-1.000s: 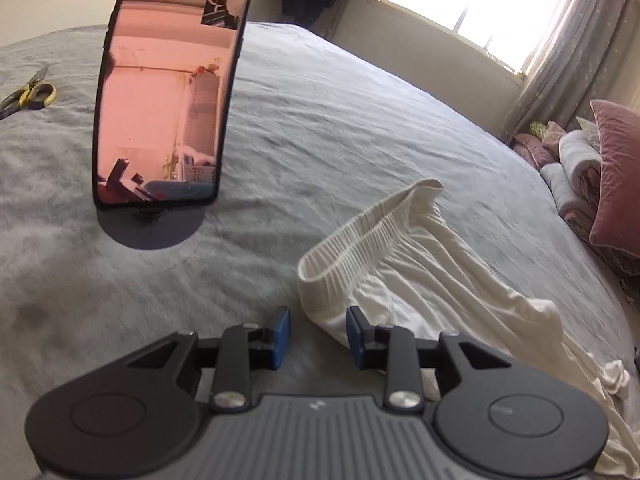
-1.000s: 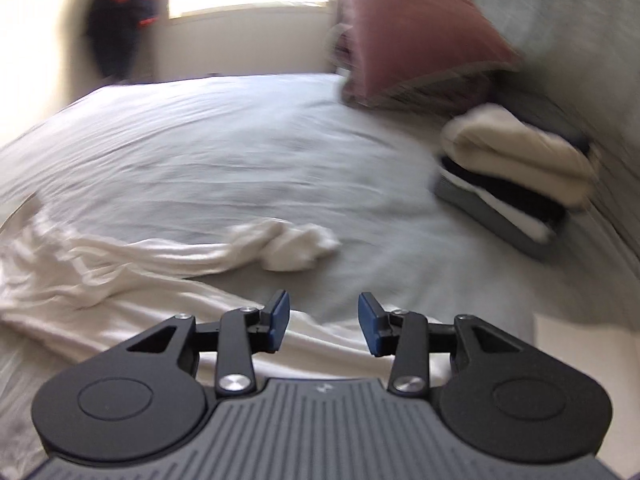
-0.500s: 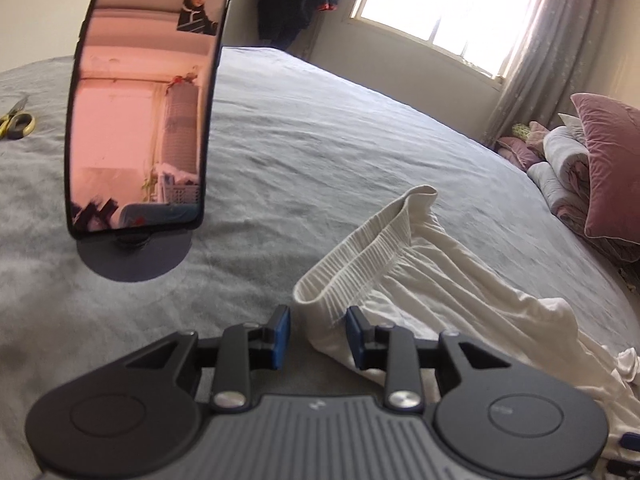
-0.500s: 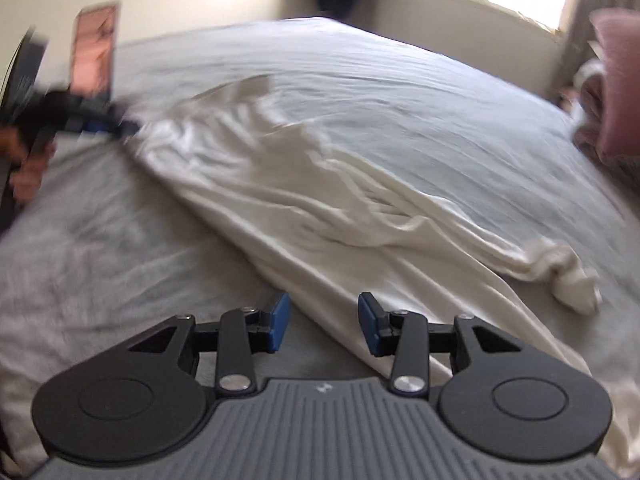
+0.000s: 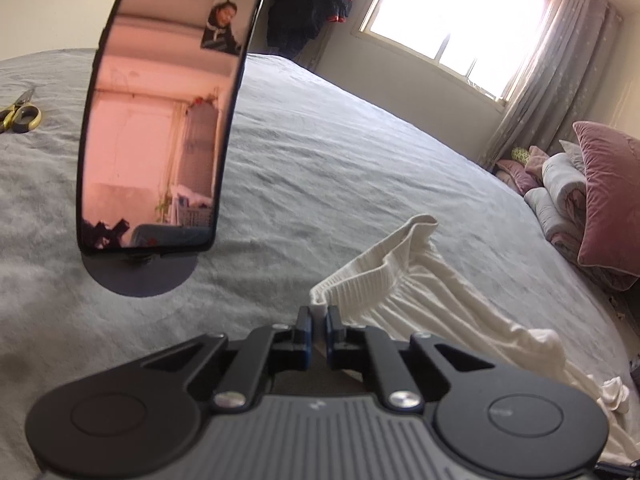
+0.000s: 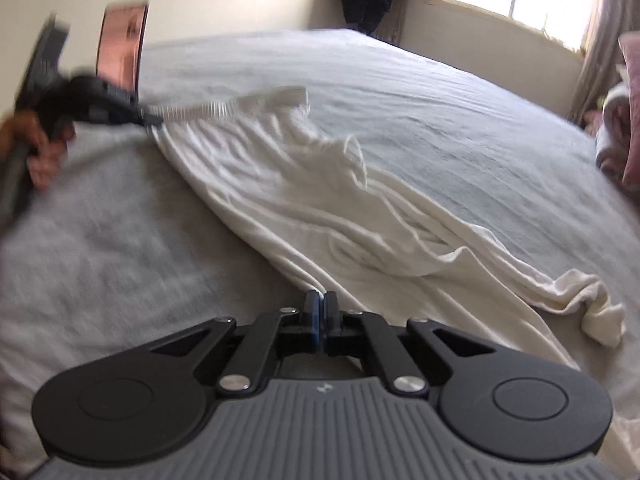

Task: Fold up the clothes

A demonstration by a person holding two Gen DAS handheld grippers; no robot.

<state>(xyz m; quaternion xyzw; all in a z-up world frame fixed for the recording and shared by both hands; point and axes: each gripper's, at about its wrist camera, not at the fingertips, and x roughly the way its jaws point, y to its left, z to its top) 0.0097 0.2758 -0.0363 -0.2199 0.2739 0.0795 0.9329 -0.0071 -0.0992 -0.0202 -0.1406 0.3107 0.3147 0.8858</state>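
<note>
Both grippers were open 0.5 s ago; now left gripper (image 5: 318,330) pinches white trousers (image 6: 320,184) waistband (image 5: 372,276), right gripper (image 6: 321,322) pinches leg edge: ready to spread.

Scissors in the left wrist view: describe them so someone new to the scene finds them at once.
Start at the big grey bed, then find the tall phone standing upright on its round stand. The scissors lie flat on the cover at the far left edge of the view, left of that phone. Yellow handle loops set them apart; nothing else nearby is yellow or metal.
</note>
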